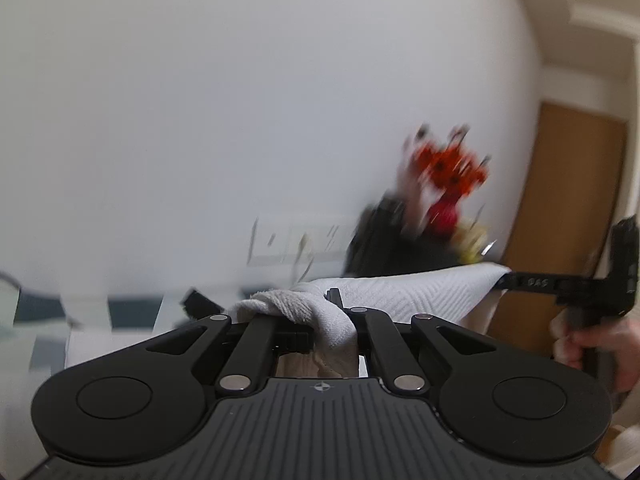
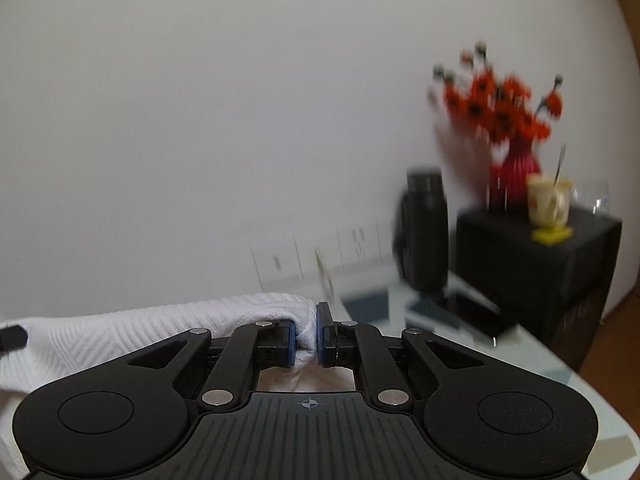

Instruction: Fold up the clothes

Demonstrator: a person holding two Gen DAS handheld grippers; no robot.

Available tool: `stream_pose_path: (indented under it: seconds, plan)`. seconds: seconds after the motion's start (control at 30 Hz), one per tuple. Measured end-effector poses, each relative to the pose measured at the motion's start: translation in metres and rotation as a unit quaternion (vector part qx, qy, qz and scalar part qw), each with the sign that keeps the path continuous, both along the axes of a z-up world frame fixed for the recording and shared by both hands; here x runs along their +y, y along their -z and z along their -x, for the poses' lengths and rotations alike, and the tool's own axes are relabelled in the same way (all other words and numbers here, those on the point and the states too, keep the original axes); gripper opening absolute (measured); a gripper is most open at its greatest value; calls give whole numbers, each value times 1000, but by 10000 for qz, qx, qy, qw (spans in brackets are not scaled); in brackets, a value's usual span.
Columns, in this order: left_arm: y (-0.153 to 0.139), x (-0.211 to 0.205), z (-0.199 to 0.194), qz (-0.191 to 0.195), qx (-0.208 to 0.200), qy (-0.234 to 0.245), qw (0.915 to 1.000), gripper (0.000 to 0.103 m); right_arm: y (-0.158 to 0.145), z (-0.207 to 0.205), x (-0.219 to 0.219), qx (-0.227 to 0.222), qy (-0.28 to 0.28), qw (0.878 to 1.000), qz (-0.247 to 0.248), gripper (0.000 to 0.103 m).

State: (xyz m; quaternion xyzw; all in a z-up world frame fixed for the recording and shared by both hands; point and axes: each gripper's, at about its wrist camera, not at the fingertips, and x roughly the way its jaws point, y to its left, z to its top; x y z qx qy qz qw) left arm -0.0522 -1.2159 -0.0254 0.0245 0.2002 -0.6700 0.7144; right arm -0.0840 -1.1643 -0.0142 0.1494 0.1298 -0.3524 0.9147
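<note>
Open space: ahead and above both views, bare white wall (image 2: 200, 100), unobstructed. Obstacles, right side: black cabinet (image 2: 560, 256) carrying red vase of flowers (image 2: 516, 164), cup with spoon (image 2: 548, 204) and a clear glass (image 2: 596, 196); black cylinder (image 2: 426, 236) just beside it on the worktop (image 2: 540, 364); a dark flat item (image 2: 476, 312) lies near the cylinder. White cloth (image 2: 120, 332) spans between the grippers.

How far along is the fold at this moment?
Done: both corners are gripped. In hand: the left gripper and right gripper hold the white towel stretched between them, raised. Left: no fold is visible yet; laying down and folding remain.
</note>
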Motion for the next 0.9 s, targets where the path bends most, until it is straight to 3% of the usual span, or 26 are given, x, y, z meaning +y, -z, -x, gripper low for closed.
stream_pose_path:
  seconds: [0.2, 0.33, 0.4, 0.43, 0.57, 0.67, 0.77, 0.9]
  plan:
    - [69, -54, 12, -1097, 53, 50, 9939, 11, 68, -40, -56, 845, -16, 9955, -418, 8]
    - [84, -55, 16, -1376, 97, 235, 9902, 35, 105, -42, -71, 1307, -12, 9883, -786, 9]
    - [86, -49, 18, -1439, 137, 349, 9889, 58, 110, -41, -71, 1396, -17, 9866, -850, 10]
    - [79, -41, 19, -1410, 154, 411, 9890, 75, 113, -41, -71, 1438, -19, 9857, -880, 10]
    - [54, -12, 16, -1370, 180, 505, 9891, 78, 122, -40, -71, 1606, -27, 9819, -999, 14]
    - [42, 18, 4, -1238, 156, 216, 9920, 78, 129, -39, -71, 1731, -33, 9789, -1088, 24]
    - [48, 45, -10, -1380, 34, -345, 9898, 78, 127, -37, -67, 1847, -18, 9779, -984, 33]
    - [78, 73, -24, -1788, 401, -758, 9801, 78, 115, -28, -54, 2027, 152, 9778, -503, 73]
